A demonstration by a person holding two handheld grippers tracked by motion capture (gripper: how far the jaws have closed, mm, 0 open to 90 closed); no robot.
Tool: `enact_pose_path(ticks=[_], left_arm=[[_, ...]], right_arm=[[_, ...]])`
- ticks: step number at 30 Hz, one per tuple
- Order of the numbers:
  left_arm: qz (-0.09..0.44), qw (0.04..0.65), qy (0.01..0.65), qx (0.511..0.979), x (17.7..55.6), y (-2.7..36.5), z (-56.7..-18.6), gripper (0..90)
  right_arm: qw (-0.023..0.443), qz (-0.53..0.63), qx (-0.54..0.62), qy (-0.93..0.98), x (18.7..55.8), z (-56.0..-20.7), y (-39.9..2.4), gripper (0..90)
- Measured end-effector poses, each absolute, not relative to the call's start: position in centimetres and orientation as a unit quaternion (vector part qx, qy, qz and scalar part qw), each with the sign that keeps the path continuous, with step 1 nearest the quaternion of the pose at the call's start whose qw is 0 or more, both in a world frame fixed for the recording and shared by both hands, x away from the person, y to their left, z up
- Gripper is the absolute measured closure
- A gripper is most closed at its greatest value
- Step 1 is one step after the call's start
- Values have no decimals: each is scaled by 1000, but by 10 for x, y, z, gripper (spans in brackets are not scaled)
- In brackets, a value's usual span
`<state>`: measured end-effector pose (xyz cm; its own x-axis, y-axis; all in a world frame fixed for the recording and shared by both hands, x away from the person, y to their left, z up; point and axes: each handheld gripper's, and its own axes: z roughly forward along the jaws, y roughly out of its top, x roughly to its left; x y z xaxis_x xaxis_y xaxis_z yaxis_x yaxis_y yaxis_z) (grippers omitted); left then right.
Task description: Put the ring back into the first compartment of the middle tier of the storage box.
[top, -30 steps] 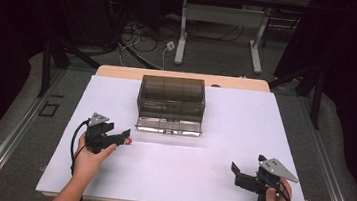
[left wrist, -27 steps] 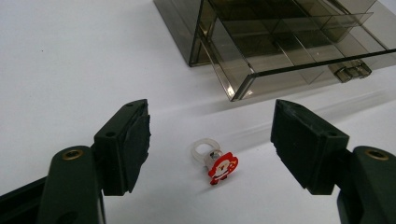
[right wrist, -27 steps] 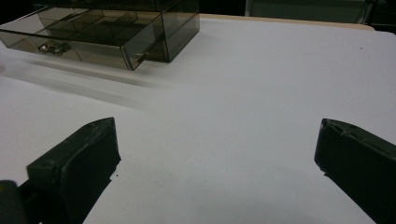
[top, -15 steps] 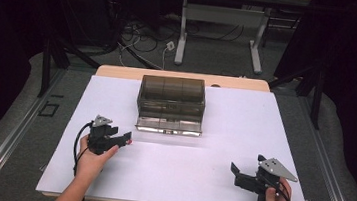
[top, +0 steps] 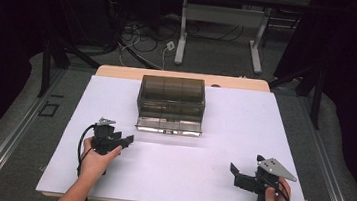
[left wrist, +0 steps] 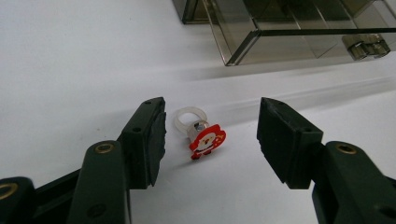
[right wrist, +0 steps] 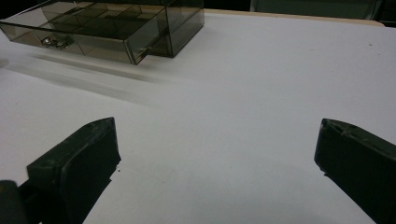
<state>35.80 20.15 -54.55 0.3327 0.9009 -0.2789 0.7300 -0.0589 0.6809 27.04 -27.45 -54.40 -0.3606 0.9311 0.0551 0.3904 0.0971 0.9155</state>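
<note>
A small white ring with a red Santa figure (left wrist: pixel 201 136) lies on the white table between the jaws of my left gripper (left wrist: pixel 212 111), nearer the left jaw and touching neither. That left gripper (top: pixel 124 139) is open, low over the table, front-left of the smoky clear drawer box (top: pixel 172 97). The box's drawer (top: pixel 169 124) is pulled out toward me, and its front corner and handle (left wrist: pixel 366 45) show ahead. My right gripper (top: pixel 234 172) rests near the front right, open wide (right wrist: pixel 218 126) with bare table between its jaws. The box (right wrist: pixel 116 25) lies far off to its upper left.
A white sheet (top: pixel 244 122) covers the table, with a wooden strip (top: pixel 119 71) behind the box. Desk legs and cables (top: pixel 183 40) stand on the floor beyond. The person's forearms come in from the bottom edge.
My left gripper has drifted slightly back toward the person and settled around the ring. The right gripper has not moved.
</note>
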Motion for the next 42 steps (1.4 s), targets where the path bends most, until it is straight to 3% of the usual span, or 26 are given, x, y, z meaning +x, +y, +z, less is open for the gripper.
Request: enact_pose_path(ticks=[16, 42], left_arm=[[82, 365, 573, 729, 363, 199, -552, 482], [95, 357, 583, 724, 365, 198, -555, 589]], right_arm=[[285, 462, 488, 684, 271, -545, -274, 0], [280, 463, 493, 681, 272, -547, -274, 0]])
